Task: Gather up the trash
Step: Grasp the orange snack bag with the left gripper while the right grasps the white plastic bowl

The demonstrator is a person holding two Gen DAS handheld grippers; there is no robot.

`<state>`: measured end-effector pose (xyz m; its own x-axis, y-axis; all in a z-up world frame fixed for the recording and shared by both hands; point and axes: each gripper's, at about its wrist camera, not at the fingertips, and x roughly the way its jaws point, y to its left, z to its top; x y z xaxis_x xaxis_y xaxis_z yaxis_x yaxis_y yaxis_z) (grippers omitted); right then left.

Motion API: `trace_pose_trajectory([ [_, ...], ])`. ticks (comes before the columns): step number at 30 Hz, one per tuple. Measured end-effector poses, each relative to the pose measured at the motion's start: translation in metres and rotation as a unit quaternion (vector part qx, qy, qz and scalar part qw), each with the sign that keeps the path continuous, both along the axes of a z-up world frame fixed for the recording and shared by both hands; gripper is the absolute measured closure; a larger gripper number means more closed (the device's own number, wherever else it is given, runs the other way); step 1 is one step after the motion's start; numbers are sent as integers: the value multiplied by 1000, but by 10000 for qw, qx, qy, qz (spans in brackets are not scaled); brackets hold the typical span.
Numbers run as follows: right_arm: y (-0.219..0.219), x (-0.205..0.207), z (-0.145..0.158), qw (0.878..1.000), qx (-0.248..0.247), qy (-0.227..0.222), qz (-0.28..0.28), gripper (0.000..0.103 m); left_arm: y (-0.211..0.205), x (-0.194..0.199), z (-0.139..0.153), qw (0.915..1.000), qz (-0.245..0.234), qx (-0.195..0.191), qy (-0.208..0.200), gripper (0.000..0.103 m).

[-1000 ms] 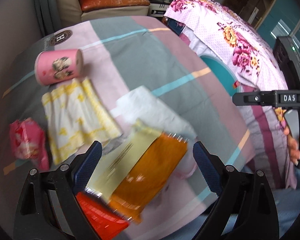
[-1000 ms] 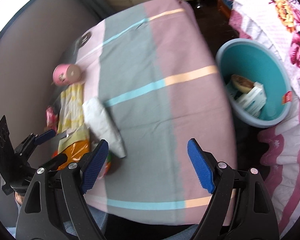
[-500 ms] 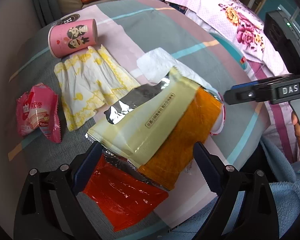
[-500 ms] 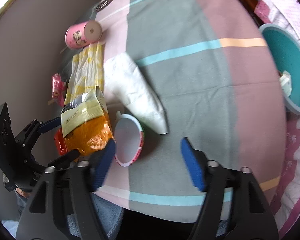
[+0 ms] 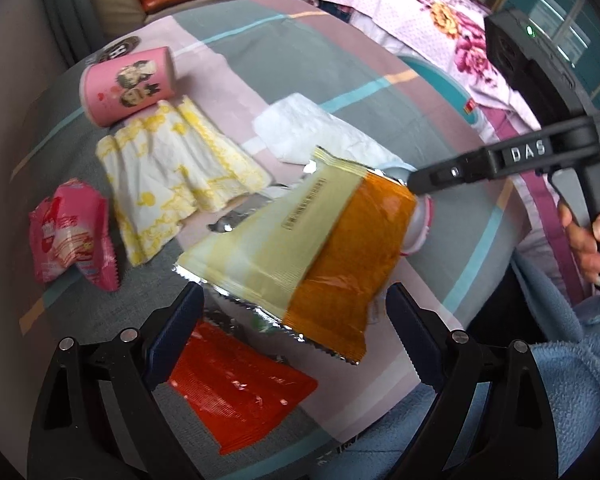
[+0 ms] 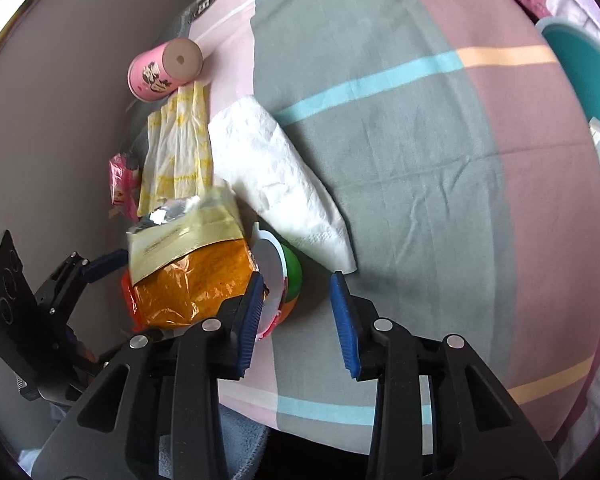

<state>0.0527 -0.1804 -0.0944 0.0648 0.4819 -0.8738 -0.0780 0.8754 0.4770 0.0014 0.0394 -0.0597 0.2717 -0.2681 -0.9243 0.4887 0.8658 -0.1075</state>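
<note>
A striped cloth (image 6: 400, 128) in grey, pink and pale blue covers the tabletop, and all the trash lies on its left part. At the far right edge, below the tabletop, sits a teal basin (image 6: 580, 64) with a small white carton inside. A white napkin (image 6: 276, 184) lies diagonally near the middle, just beside a yellow-printed paper wrapper (image 5: 172, 184). An orange and cream snack bag (image 5: 308, 248) with a silvery torn top rests over a flat red wrapper (image 5: 240, 392) and leans against a small cup with a pink rim and green side (image 6: 288, 276), which lies on its side. At the far end a pink paper cup (image 5: 128, 84) with cartoon figures also lies on its side, touching the yellow wrapper's end. A small pink snack packet (image 5: 72, 236) sits apart at the left. The left gripper (image 5: 296, 344) is spread wide over the near end of the snack bag, holding nothing. The right gripper (image 6: 298, 320) is partly open around the small cup's near side, its left finger (image 6: 250, 320) against the cup's rim and the bag; it grips nothing.
</note>
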Motion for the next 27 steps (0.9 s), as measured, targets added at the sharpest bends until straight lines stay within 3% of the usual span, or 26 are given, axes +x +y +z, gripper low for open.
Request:
trace_pose_trajectory([
  [5, -8, -2, 2, 9999, 72, -10, -106, 66, -22, 3, -12, 9985, -365, 384, -111, 10],
  [8, -9, -3, 3, 9999, 69, 0, -111, 66, -25, 12, -22, 9981, -296, 534, -74, 10],
  [16, -9, -7, 4, 9999, 96, -12, -100, 66, 2, 41, -17, 9985, 519, -142, 129, 11],
  [23, 9, -6, -7, 10000, 2, -41, 65, 66, 1, 39, -12, 9977, 673, -7, -17, 11],
  [26, 14, -6, -10, 9998, -30, -97, 148, 96, -3, 38, -7, 9968, 742, 103, -296, 13],
  [27, 13, -7, -9, 9998, -46, -140, 154, 96, -5, 39, -6, 9965, 761, 128, -334, 26],
])
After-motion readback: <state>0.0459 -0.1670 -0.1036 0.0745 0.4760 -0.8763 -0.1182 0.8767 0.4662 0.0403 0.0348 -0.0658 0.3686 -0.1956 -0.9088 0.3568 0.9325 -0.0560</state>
